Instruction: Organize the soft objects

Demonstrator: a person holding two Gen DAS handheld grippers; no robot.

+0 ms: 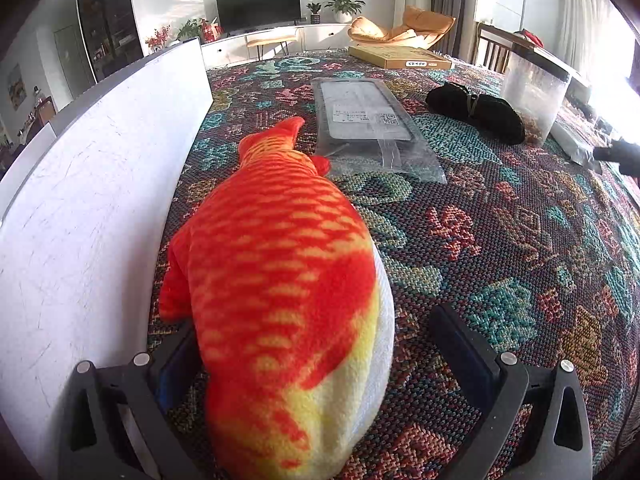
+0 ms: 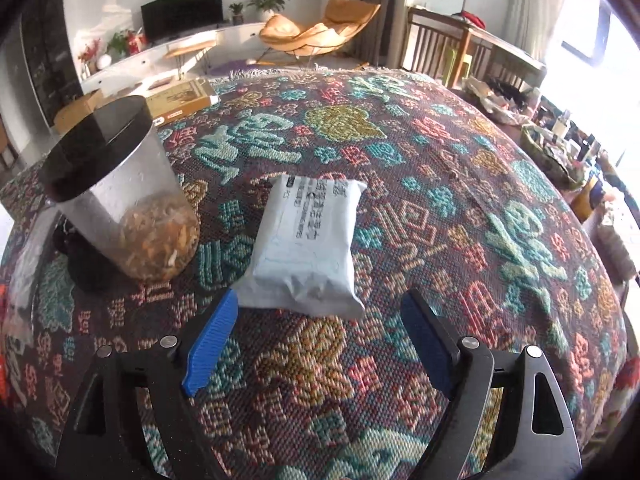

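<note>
My left gripper [image 1: 316, 354] stands wide open around the orange-and-red plush fish toy [image 1: 280, 280], which lies on the patterned woven tablecloth [image 1: 520, 240] just beside a white board [image 1: 100, 200]; its right finger stands apart from the plush. My right gripper [image 2: 320, 340] is spread open, holding nothing, near a white soft plastic packet [image 2: 308, 240] beside a clear black-lidded jar [image 2: 128, 200].

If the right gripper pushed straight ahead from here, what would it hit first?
Most likely the white soft pack, lying on the patterned cloth just ahead of the open right gripper, slightly left of centre. The lidded jar stands off to the left.
</note>
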